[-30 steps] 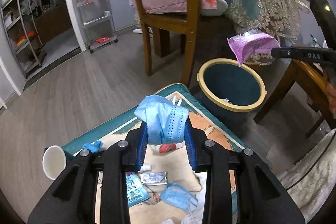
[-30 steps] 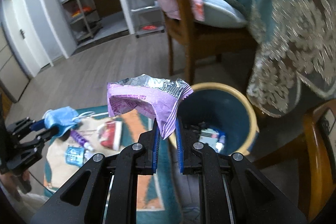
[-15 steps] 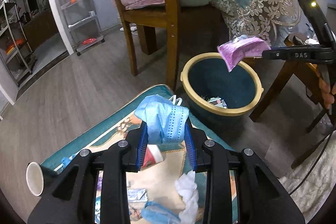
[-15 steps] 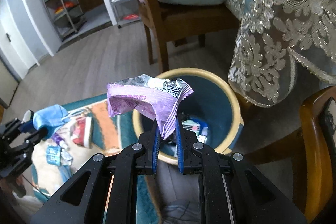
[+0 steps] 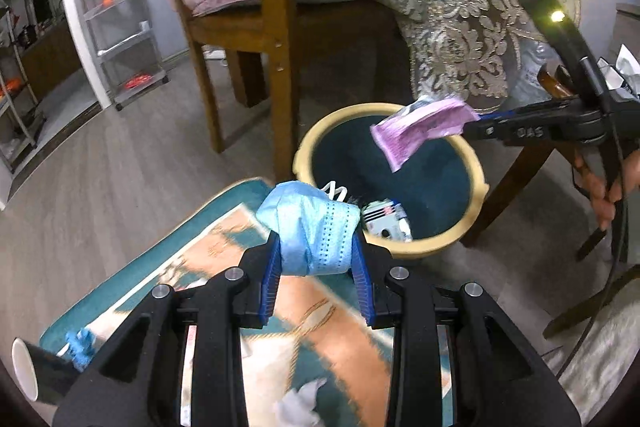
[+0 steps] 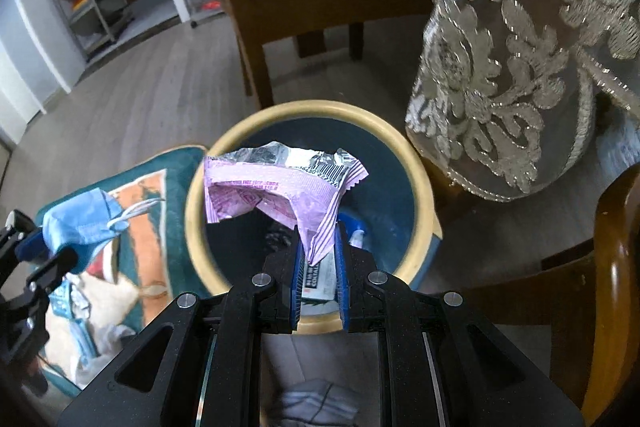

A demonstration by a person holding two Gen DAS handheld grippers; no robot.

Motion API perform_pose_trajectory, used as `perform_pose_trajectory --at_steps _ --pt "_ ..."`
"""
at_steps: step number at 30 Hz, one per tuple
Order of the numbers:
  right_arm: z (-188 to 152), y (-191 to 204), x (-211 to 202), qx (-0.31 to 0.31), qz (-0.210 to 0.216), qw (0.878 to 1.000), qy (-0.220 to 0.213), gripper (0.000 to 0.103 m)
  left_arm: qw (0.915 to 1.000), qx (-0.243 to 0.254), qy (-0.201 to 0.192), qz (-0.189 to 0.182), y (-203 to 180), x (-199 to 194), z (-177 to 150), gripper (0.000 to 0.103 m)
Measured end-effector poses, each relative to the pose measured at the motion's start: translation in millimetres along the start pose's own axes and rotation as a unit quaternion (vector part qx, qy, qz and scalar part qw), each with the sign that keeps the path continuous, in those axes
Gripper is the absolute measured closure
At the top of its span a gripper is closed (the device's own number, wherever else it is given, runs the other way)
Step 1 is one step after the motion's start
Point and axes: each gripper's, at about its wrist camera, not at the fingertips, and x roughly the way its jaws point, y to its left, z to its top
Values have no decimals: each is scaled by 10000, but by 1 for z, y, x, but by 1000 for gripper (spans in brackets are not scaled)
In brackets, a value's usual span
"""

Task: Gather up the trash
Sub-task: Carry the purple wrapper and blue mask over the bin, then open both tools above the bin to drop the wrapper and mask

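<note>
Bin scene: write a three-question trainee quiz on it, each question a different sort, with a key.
1. True or false: the right gripper is shut on a purple wrapper.
2. Multiple choice: what does the left gripper hold? A) a paper cup B) a blue mask C) a tissue
3. Short answer: which held item hangs over the bin opening, seen from the right wrist?

Key
1. True.
2. B.
3. The wrapper; the mask is off to the side over the mat, near the rim.
</note>
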Motion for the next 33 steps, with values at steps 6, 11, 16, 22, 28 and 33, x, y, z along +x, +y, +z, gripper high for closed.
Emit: perform_pose_trajectory --at_steps 6,11,16,22,28,33 --pt "3 5 17 -160 -176 9995 200 87 9999 105 -32 -67 -17 31 16 72" --pt "2 9 26 -279 -469 9980 326 87 9997 233 101 -67 -27 58 26 72" --pt "1 11 33 -320 -589 9969 400 87 9985 537 123 -61 -40 72 33 71" --pt "2 7 33 -219 -704 9965 387 87 9983 557 148 -71 -45 85 37 70" --pt "1 2 30 -85 -721 9967 357 83 9983 588 50 15 -48 84 34 39" --pt "2 3 28 -50 -700 9969 344 72 9992 390 -52 68 -39 76 35 26"
